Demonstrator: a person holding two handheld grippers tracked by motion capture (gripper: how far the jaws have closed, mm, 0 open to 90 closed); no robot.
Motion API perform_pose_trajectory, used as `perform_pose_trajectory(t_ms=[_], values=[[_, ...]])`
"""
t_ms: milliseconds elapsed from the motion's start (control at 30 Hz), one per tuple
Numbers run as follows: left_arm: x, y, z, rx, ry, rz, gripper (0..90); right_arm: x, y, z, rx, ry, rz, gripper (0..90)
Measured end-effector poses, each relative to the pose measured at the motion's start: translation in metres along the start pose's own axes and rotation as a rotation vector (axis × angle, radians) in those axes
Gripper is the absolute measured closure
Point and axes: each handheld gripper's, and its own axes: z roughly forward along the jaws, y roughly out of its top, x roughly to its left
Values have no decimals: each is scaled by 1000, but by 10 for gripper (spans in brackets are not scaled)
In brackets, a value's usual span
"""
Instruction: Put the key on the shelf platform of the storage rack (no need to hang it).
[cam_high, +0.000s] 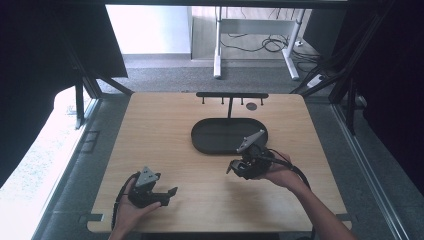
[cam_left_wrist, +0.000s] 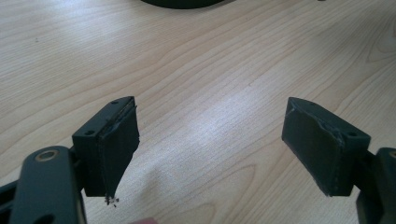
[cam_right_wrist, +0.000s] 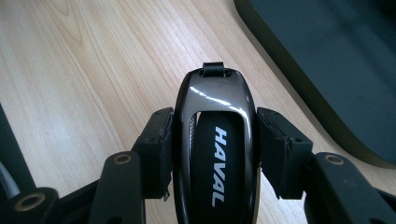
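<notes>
Right gripper (cam_right_wrist: 212, 149): jaws clamped on a glossy black car key fob (cam_right_wrist: 215, 140), 1 pad on each long side. White lettering "HAVAL" runs along the fob's face. Its small strap loop (cam_right_wrist: 215, 69) points away from the gripper body, over bare wood.

Landmark: black oval tray (cam_high: 210, 137), sitting mid-table with a T-shaped hook rack (cam_high: 231, 95) rising at its far edge.

Fob position: held just beside the tray's near right rim, outside it, above the wooden table (cam_high: 160, 125). In the right gripper view the tray wall (cam_right_wrist: 299, 88) runs diagonally close to the fob's right side, apart from it.

In the high view the right gripper (cam_high: 248, 165) sits at the tray's near edge, the grey plate on top of it overlapping the rim.

Left gripper (cam_left_wrist: 210, 144): jaws spread wide, nothing between them, wood grain beneath. In the high view it (cam_high: 167, 194) rests well apart from the tray, toward the near left of the table. 2 hands in frame, 1 per gripper.
</notes>
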Motion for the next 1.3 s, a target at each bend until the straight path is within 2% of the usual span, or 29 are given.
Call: perform_pose_trajectory(t_ms=[400, 867, 1300], values=[[0, 0, 1, 4, 7, 6, 191, -3, 7, -3, -12, -9, -1, 490], [0, 0, 1, 8, 12, 7, 191, -6, 11, 3, -5, -1, 3, 489], [-1, -1, 2, 15, 15, 16, 192, -10, 14, -1, -10, -11, 5, 489]])
